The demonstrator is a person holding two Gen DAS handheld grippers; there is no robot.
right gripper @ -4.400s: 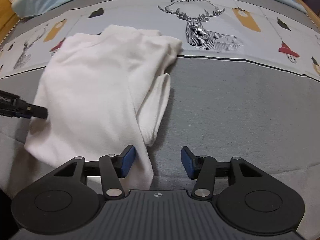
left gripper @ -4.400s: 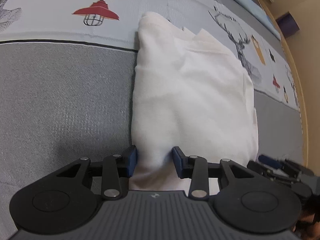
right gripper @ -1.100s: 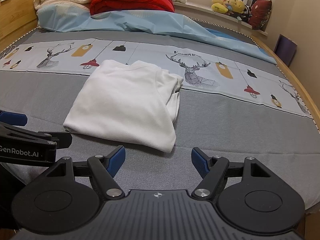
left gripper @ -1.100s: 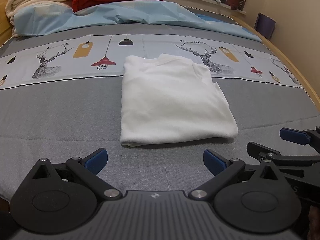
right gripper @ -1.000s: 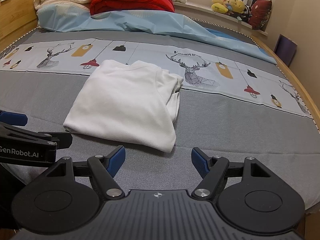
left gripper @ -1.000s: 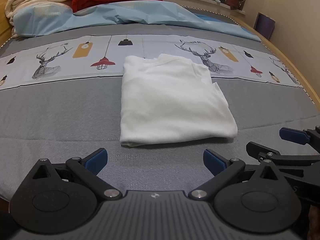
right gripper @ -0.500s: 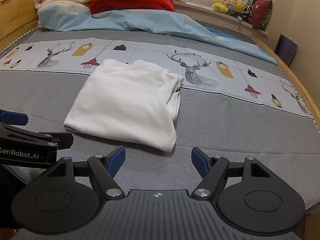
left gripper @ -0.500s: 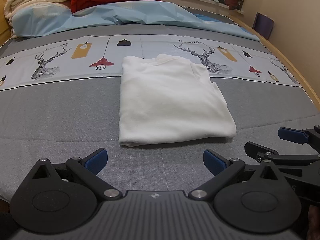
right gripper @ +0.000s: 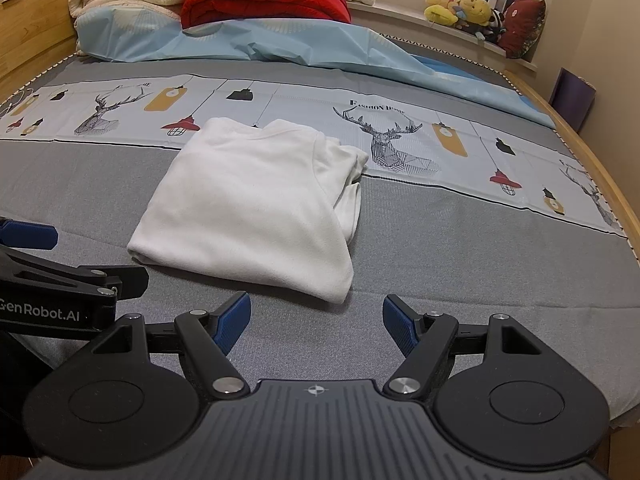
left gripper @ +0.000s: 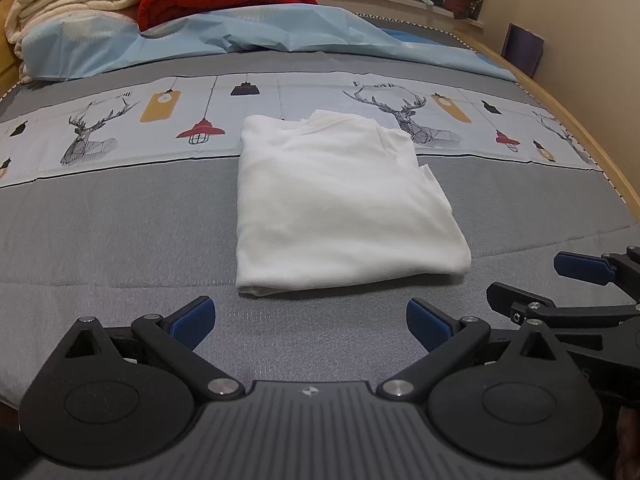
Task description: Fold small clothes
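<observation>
Both tongs hang wide and empty over the near edge of the bed: the left tongs sit just short of the folded white garment, and the right tongs hover beside them, off the garment's near right corner. Neither touches cloth.

The garment lies in the middle of the bed, folded into a compact rectangle that straddles the line between the grey band and the printed deer-and-lamp strip. Its left edge is clean and straight. The right side is less tidy: in the right wrist view a sleeve or inner layer peeks out past the top fold.

By my reading the fold is essentially done and the step in hand is a release and check. To finish it well, I would tuck that protruding layer under rather than drag the whole bundle, pinching only the stray layer with the right tongs while the left tongs press lightly on the top panel so the stack does not slide on the smooth cover. Lifting too high would likely open the folds.
</observation>
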